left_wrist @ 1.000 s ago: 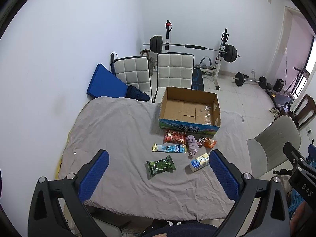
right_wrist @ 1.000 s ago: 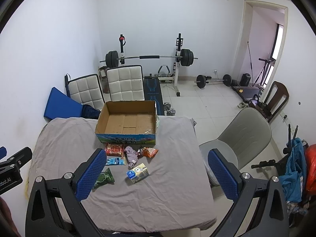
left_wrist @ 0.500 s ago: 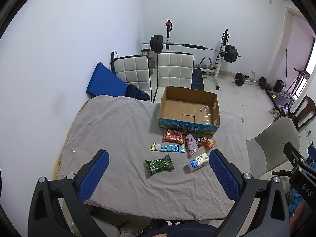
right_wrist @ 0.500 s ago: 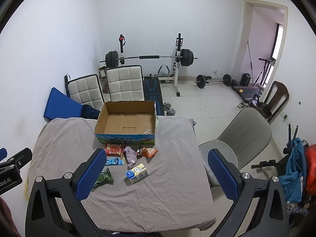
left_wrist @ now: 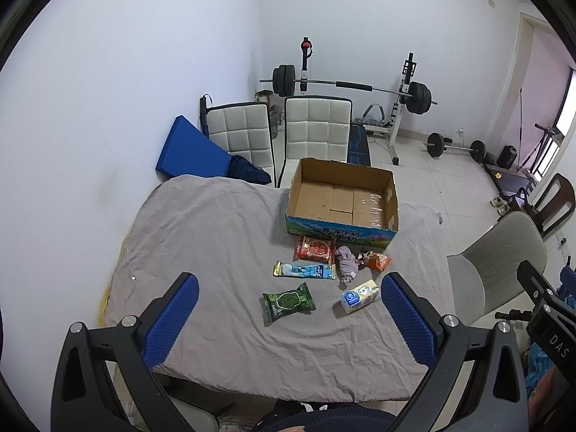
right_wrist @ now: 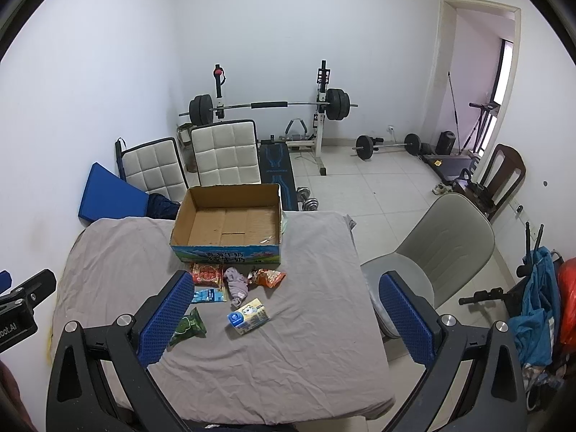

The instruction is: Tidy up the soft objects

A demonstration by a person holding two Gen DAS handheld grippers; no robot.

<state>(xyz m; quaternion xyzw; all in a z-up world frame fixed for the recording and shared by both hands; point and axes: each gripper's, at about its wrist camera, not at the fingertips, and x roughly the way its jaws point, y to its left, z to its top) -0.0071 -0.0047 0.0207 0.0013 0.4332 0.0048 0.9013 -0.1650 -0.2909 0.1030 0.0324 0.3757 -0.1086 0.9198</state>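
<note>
An open, empty cardboard box (left_wrist: pixel 342 198) (right_wrist: pixel 226 223) stands at the far side of a table under a grey cloth (left_wrist: pixel 216 244) (right_wrist: pixel 316 342). In front of it lie a red packet (left_wrist: pixel 315 249) (right_wrist: pixel 206 273), a blue-white packet (left_wrist: pixel 304 270) (right_wrist: pixel 208 294), a green packet (left_wrist: pixel 288 301) (right_wrist: pixel 188 329), a purple cloth (left_wrist: pixel 346 264) (right_wrist: pixel 237 285), an orange packet (left_wrist: pixel 375 261) (right_wrist: pixel 268 277) and a tissue pack (left_wrist: pixel 360 296) (right_wrist: pixel 248 315). My left gripper (left_wrist: pixel 288 320) and right gripper (right_wrist: pixel 284 316) are open and empty, high above the near edge.
Two white padded chairs (left_wrist: pixel 316 126) and a blue mat (left_wrist: pixel 190 154) stand behind the table. A grey chair (right_wrist: pixel 442 244) stands to its right. A barbell rack (right_wrist: pixel 270 108) is at the back wall. The right gripper's body shows at the left view's right edge (left_wrist: pixel 547 320).
Both grippers have risen and drawn back slightly, so the table and objects look a little farther away. No object has moved.
</note>
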